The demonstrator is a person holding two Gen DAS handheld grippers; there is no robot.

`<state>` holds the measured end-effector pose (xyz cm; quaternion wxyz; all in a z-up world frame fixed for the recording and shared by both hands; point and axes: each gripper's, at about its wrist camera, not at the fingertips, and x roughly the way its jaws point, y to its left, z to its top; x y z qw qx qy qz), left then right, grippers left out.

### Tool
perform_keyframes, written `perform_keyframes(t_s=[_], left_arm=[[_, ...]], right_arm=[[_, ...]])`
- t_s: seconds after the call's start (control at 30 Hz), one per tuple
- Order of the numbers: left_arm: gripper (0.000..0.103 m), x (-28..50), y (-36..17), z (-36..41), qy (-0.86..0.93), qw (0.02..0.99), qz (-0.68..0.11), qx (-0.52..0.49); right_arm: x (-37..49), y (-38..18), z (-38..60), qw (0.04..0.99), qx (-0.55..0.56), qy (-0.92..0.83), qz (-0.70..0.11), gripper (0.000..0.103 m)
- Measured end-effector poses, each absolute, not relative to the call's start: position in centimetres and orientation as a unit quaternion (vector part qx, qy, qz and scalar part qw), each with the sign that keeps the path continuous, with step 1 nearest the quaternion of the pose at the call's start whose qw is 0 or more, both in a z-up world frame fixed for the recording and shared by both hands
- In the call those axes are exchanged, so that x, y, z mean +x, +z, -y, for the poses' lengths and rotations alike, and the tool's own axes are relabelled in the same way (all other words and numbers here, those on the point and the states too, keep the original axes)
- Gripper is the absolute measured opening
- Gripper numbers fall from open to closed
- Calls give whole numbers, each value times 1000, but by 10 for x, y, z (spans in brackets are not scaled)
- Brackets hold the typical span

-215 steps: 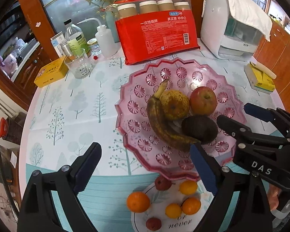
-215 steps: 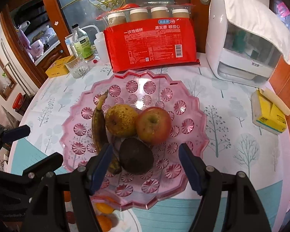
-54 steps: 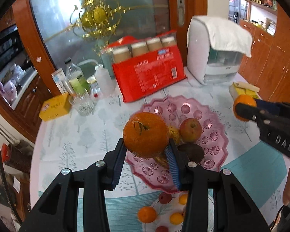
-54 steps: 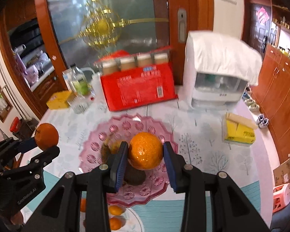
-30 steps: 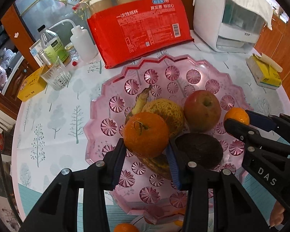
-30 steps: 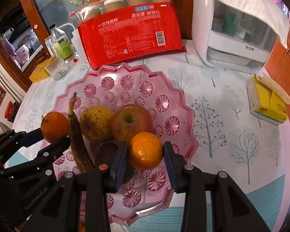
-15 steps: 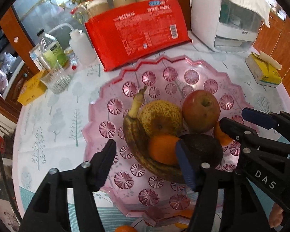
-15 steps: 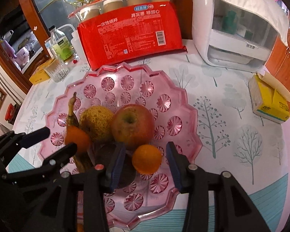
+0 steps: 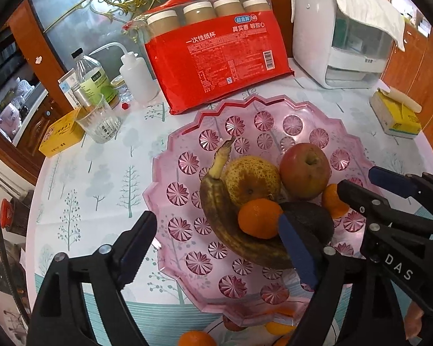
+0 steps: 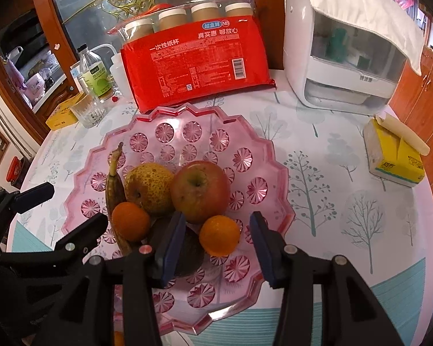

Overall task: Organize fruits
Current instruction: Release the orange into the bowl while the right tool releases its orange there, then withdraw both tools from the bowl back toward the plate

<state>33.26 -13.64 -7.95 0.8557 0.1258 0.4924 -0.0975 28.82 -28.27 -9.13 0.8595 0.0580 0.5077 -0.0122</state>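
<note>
Toward the table's (image 10: 317, 150) far left edge, a yellow box (image 9: 61, 135), a clear glass (image 9: 98, 119) and a green-labelled bottle (image 9: 93, 82) are noted; their writing cannot be read. At the far edge a red pack of paper cups (image 10: 199, 66) marked "一次性纸杯" is leaned upright. The pink fruit tray (image 10: 164, 141) is set at the middle of the table, and a banana (image 9: 231, 225), pear (image 10: 148, 187), apple (image 10: 200, 191) and dark avocado (image 9: 311, 219) are held in it. The left gripper (image 9: 216, 248), its jaws just opened, is released; one orange (image 9: 259, 217) is left resting on the banana. The right gripper (image 10: 216, 245), lettered "DAS", is released too, a second orange (image 10: 220, 235) lying free between its pads beside the apple. A yellow tissue pack (image 10: 395, 155) is found near the right edge.
</note>
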Motion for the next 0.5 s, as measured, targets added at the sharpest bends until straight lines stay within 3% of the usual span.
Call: perform_keyframes(t_s=[0.5], left_arm=[[90, 314, -60, 119, -98, 860, -491, 98]], right_arm=[[268, -74, 275, 864, 58, -13, -500, 53]])
